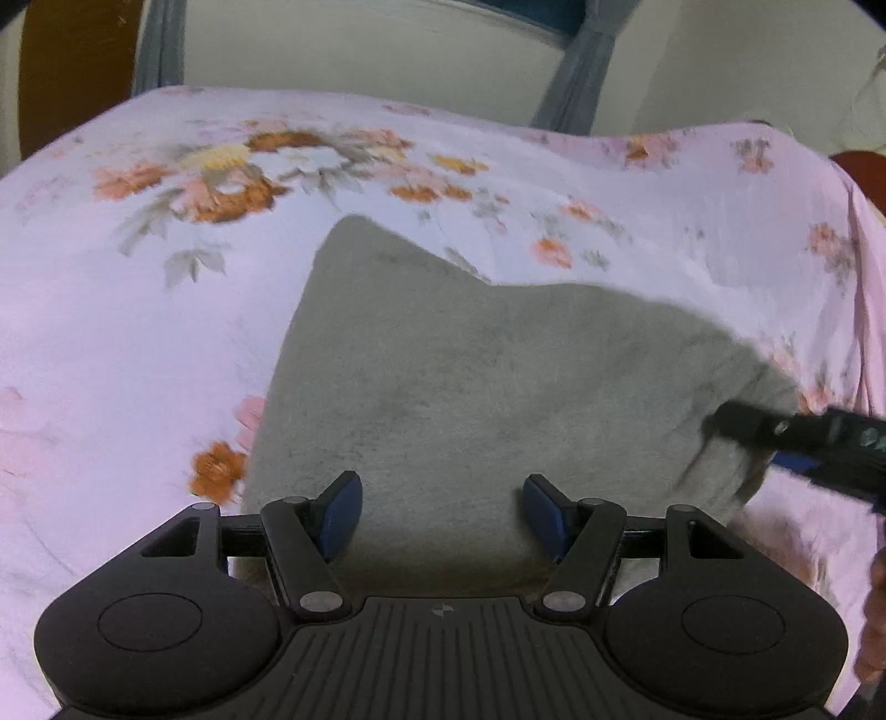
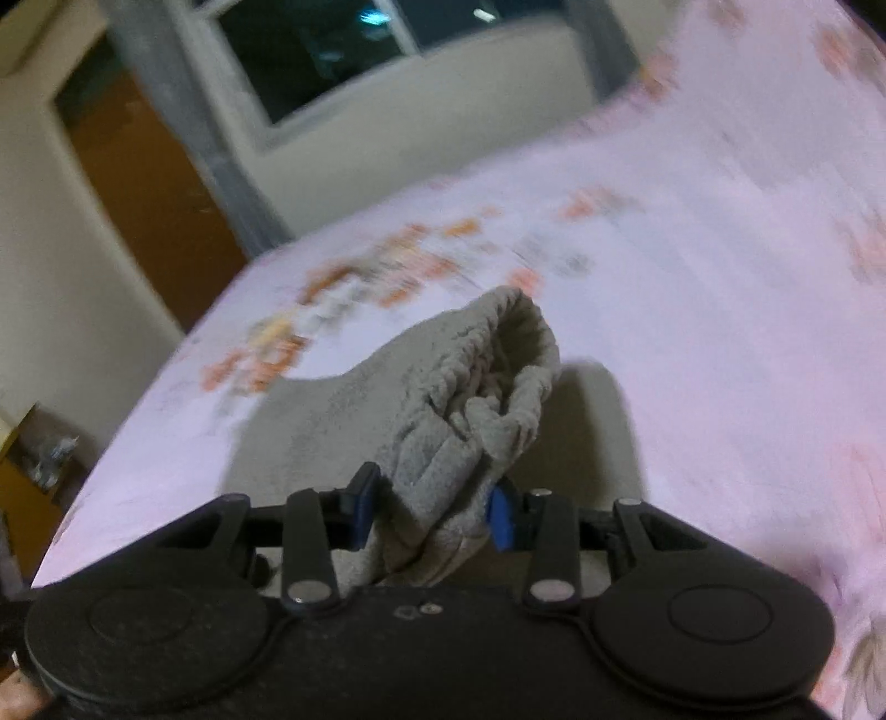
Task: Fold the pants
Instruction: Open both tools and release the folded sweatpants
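Right gripper (image 2: 431, 507) pinching grey pants (image 2: 443, 410)
Left gripper (image 1: 443, 515) is hovering with jaws spread over the pants; the floral sheet (image 1: 138, 332) is showing at nine o'clock.

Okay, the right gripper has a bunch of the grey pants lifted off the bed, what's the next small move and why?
Probably carry that bunch across toward the left gripper. The right gripper is clamped on a gathered end of the pants, raised above the flowered sheet, while the rest still lies flat. The left gripper hangs open over the flat part, so it could then pin the crease.

Home bedroom: floral bedsheet (image 1: 166, 332), curtained window (image 2: 310, 50), wooden door (image 2: 149, 183).
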`<state>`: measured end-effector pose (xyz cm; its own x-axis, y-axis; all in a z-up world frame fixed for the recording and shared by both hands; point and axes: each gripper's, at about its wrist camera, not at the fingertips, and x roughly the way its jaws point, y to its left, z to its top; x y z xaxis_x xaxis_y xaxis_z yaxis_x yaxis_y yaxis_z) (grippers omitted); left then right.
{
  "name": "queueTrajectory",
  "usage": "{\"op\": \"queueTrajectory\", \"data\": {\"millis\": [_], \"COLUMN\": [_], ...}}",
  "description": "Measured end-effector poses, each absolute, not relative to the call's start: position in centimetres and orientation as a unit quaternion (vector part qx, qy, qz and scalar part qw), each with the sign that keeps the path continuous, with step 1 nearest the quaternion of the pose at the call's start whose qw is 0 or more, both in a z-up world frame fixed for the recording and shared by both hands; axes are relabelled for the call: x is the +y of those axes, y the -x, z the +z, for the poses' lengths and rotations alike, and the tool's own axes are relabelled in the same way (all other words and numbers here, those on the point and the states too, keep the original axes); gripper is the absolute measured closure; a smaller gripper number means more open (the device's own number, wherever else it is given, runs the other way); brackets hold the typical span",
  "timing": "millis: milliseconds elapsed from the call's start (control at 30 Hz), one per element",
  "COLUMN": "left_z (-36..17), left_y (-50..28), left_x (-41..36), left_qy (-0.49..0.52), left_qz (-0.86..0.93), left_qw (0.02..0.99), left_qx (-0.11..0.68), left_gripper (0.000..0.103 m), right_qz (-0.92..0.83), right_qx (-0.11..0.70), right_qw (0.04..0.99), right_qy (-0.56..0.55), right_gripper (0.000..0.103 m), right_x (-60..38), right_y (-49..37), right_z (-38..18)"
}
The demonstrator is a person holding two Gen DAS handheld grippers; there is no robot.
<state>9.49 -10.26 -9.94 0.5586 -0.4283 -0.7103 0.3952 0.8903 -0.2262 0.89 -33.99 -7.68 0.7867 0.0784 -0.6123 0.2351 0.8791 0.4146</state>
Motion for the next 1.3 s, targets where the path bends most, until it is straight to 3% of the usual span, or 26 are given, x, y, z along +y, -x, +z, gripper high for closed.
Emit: {"op": "queueTrajectory", "data": {"millis": [100, 267, 400, 500, 567, 800, 933, 1133, 1300], "left_z": [-10.0, -9.2, -10.0, -10.0, -9.9, -9.6, -9.6, -10.3, -10.0], "left_y": [-9.2, -9.1, -9.3, -9.1, -9.2, -9.5, -9.6, -9.1, -8.9], "left_x": [-11.2, -11.2, -12.0, -12.2, -12.1, -12.0, -11.9, -12.3, -12.5], "left_qy": [-0.001, 0.011, -0.011, -0.020, -0.017, -0.006, -0.007, -0.028, -0.039], "left_qz": [-0.233, -0.238, -0.228, -0.229, -0.230, -0.228, -0.230, -0.240, -0.236], "left_qw": [0.885, 0.885, 0.885, 0.886, 0.884, 0.882, 0.882, 0.883, 0.885], "left_qx": [0.402, 0.401, 0.406, 0.404, 0.406, 0.411, 0.412, 0.402, 0.399], "left_gripper": [0.038, 0.038, 0.038, 0.038, 0.038, 0.038, 0.038, 0.038, 0.038], "right_qz": [-0.054, -0.059, -0.077, -0.090, -0.102, -0.071, -0.063, -0.076, -0.074], "right_qx": [0.347, 0.296, 0.359, 0.336, 0.321, 0.294, 0.299, 0.359, 0.353], "right_qw": [0.896, 0.915, 0.894, 0.903, 0.916, 0.943, 0.946, 0.927, 0.927], "right_qy": [-0.272, -0.267, -0.258, -0.254, -0.218, -0.141, -0.105, -0.082, -0.098], "right_gripper": [0.062, 0.063, 0.051, 0.043, 0.043, 0.062, 0.063, 0.065, 0.065], "right_x": [-35.3, -34.8, -35.7, -35.7, -35.3, -32.8, -31.2, -31.4, -31.5], "right_y": [-0.6, 0.9, -0.3, 1.3, 2.1, 0.1, -1.5, -1.1, -1.1], "right_z": [-10.5, -8.4, -9.9, -9.0, -7.5, -4.4, -4.6, -9.6, -8.6]}}
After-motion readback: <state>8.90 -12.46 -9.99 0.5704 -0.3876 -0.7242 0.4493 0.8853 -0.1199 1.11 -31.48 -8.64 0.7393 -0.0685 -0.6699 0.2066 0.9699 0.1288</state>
